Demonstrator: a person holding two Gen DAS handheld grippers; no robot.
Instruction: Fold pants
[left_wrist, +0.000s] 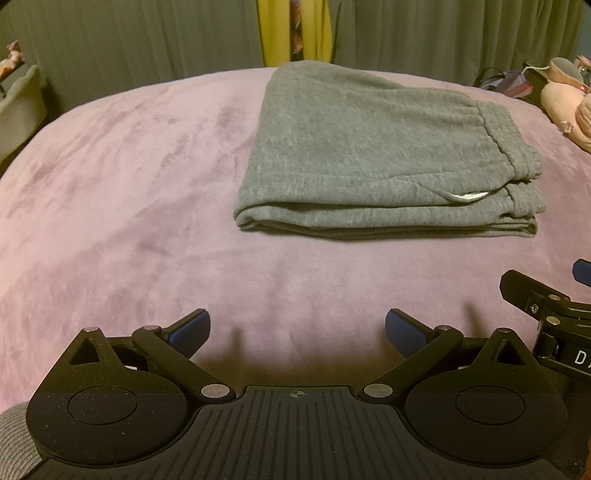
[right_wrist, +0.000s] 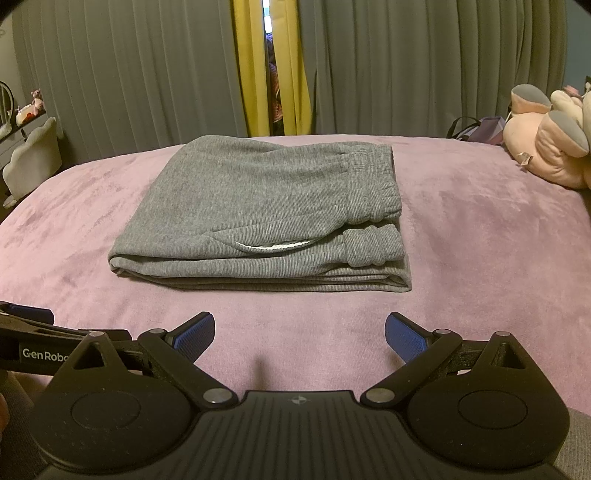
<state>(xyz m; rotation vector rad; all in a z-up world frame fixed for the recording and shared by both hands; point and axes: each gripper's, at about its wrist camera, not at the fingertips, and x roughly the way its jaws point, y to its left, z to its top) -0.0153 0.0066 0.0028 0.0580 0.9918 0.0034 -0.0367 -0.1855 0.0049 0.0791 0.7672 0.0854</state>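
Quick count: one pair of grey pants (right_wrist: 255, 214), folded into a single stack, sitting at 12 o'clock from both cameras. One purple blanket (right_wrist: 461, 229) under it. Two grippers, the left gripper (left_wrist: 297, 328) and the right gripper (right_wrist: 299, 330), each with two blue-padded fingers spread apart. One pink plush toy (right_wrist: 546, 147) at 2 o'clock. One yellow curtain strip (right_wrist: 251, 74) between grey ones.

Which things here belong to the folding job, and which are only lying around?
Belong to the job:
- grey pants, folded into a flat stack
- pink blanket they lie on
- left gripper, open, empty
- right gripper, open, empty

Just lying about:
- pink plush toy, at the right edge
- grey curtains behind
- yellow curtain in the gap
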